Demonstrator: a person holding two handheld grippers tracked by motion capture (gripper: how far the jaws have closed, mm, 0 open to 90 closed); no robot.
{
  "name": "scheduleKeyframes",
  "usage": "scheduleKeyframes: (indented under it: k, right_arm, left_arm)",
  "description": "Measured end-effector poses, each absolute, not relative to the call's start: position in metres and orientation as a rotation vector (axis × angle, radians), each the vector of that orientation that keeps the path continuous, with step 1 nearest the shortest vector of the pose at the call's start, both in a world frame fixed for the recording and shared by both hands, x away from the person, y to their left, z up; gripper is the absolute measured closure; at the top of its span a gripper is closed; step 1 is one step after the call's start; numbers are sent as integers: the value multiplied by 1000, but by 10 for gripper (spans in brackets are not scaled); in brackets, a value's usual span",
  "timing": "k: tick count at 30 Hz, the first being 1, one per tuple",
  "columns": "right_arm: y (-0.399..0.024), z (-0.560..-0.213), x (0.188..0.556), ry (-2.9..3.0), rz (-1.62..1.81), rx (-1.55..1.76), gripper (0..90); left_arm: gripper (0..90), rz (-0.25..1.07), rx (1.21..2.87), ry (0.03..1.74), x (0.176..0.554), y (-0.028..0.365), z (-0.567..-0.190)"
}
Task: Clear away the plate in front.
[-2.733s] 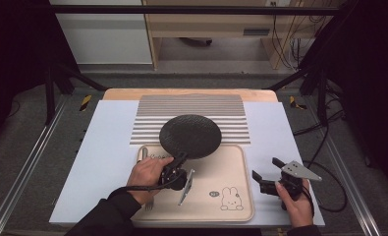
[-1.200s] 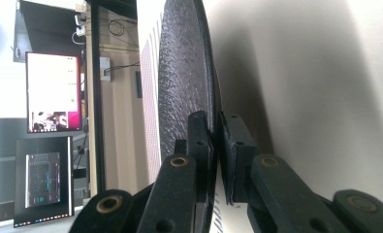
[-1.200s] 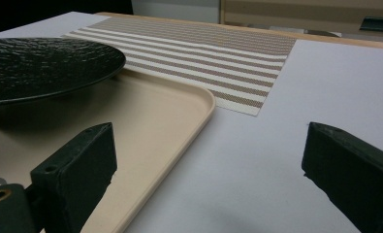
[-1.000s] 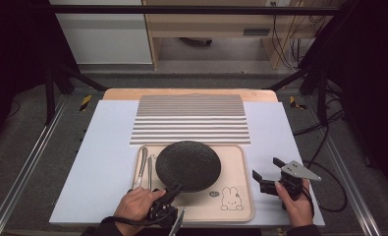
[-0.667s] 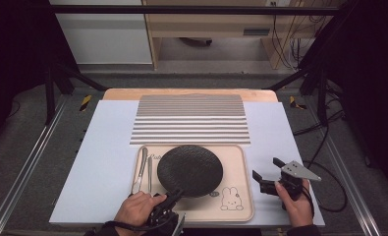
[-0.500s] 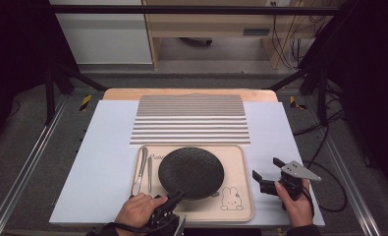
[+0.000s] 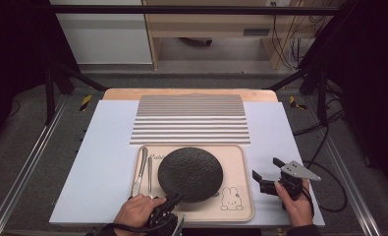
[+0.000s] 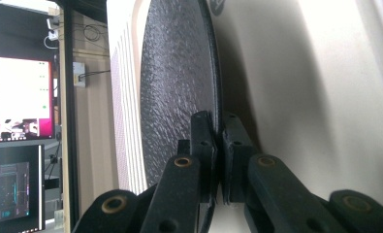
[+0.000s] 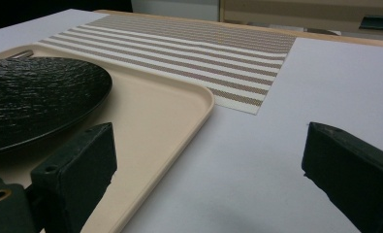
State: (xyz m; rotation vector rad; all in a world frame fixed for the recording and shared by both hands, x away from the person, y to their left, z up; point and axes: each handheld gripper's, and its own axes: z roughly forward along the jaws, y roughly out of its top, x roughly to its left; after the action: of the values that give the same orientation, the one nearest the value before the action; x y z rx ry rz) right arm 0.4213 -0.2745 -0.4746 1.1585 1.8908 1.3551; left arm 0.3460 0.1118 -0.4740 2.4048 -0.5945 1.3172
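Right gripper (image 9: 208, 179) jaws spread wide, nothing between them, hovering over white table surface (image 9: 257, 160); left jaw overlaps rim of beige tray (image 9: 189, 104); black textured plate (image 9: 39, 97) lies in tray at left; striped placemat (image 9: 189, 48) beyond tray, flat on table; wooden edge at back.

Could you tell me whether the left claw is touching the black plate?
Touching. The left gripper view shows the left claw with both pads closed on the rim of the black plate, no gap on either side.
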Motion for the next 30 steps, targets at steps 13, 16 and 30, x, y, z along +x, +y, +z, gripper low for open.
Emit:
scheduleKeyframes:
  k: [13, 16, 30]
  right_arm:
    - [-274, -475, 422, 1894, 1356, 1159, 58]
    - [-274, -475, 422, 1893, 1357, 1160, 58]
    - [-274, -475, 422, 1896, 1357, 1157, 58]
  left_arm:
    - [816, 1241, 2496, -554, 348, 115, -476]
    - [800, 1221, 2527, -544, 349, 115, -477]
    - [665, 1110, 2559, -410, 358, 117, -476]
